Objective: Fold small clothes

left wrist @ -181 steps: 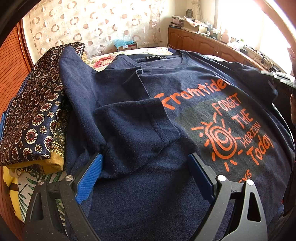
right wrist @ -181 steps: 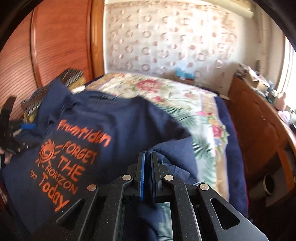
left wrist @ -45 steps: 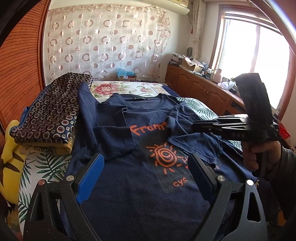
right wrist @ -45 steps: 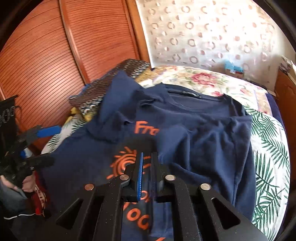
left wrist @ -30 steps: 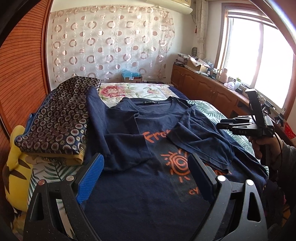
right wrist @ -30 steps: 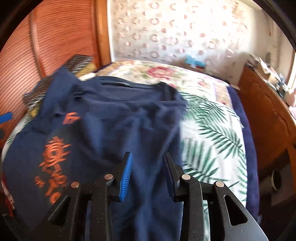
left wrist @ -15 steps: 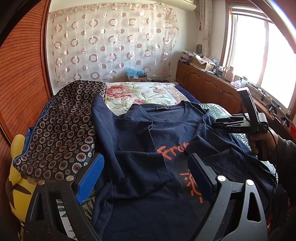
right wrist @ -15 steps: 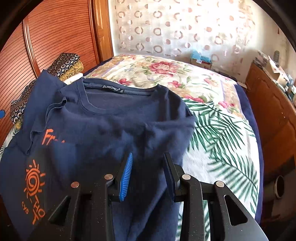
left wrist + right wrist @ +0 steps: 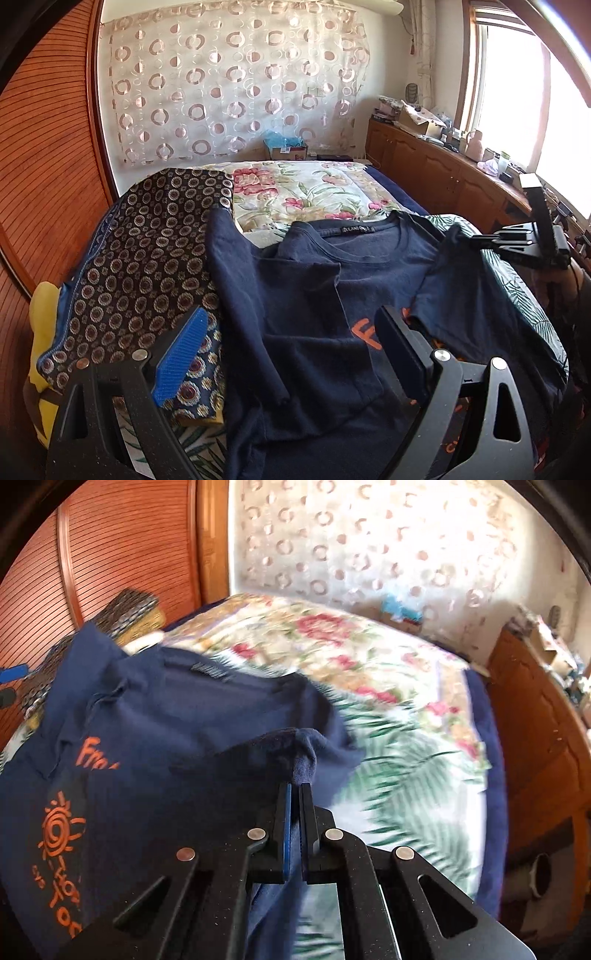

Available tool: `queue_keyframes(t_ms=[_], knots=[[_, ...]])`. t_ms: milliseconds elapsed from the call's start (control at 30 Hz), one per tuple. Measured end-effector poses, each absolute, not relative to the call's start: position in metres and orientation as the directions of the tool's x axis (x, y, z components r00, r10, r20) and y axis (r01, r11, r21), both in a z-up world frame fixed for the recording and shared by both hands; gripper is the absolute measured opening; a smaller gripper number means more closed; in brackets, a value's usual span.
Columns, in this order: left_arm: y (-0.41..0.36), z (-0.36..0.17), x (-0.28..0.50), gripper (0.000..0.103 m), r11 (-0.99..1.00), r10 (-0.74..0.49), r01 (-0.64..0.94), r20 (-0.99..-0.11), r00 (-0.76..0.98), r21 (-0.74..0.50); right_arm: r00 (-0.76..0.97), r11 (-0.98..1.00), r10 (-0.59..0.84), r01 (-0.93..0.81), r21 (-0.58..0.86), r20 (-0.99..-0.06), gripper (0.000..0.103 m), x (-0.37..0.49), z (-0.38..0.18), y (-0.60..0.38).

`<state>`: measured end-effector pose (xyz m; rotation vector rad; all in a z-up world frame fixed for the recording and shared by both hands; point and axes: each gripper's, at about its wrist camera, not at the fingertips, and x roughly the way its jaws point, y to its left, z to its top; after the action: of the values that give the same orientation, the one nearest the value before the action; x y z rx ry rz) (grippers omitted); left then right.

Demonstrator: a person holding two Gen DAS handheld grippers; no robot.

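the t-shirt (image 9: 314, 295) lies spread on the bed (image 9: 314, 188), collar toward the curtain (image 9: 229, 81). a folded cloth stack (image 9: 147, 258) sits at its left, touching it. cabinets (image 9: 443, 177) run along the bed's right.

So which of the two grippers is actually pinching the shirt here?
The right gripper: shut on a bunch of the navy T-shirt. The left gripper is wide open, empty.
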<state>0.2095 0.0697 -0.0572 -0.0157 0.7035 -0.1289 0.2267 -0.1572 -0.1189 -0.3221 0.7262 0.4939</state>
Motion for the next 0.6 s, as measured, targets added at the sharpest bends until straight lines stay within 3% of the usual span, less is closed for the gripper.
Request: queue_keyframes(t_ms=[200,433,600], knots=[[0.082,-0.055,0.234,0.093,0.993,-0.113,0.104,-0.663,0.74,-0.054,0.639,0.87,0.258,-0.48,-0.114,-0.725,0.003,0.255,-0.121,-0.194],[0.096,-0.052,0.256,0.085,0.996,-0.076,0.084,-0.679,0.73,-0.021,0.63,0.89,0.212,-0.439,-0.119,-0.747,0.003,0.276,-0.134,-0.207],[0.107,-0.059,0.27,0.066,0.996,-0.079,0.085,-0.707,0.703,-0.027,0.621,0.897,0.244,-0.437,-0.071,-0.745,0.003,0.284,-0.14,-0.207]])
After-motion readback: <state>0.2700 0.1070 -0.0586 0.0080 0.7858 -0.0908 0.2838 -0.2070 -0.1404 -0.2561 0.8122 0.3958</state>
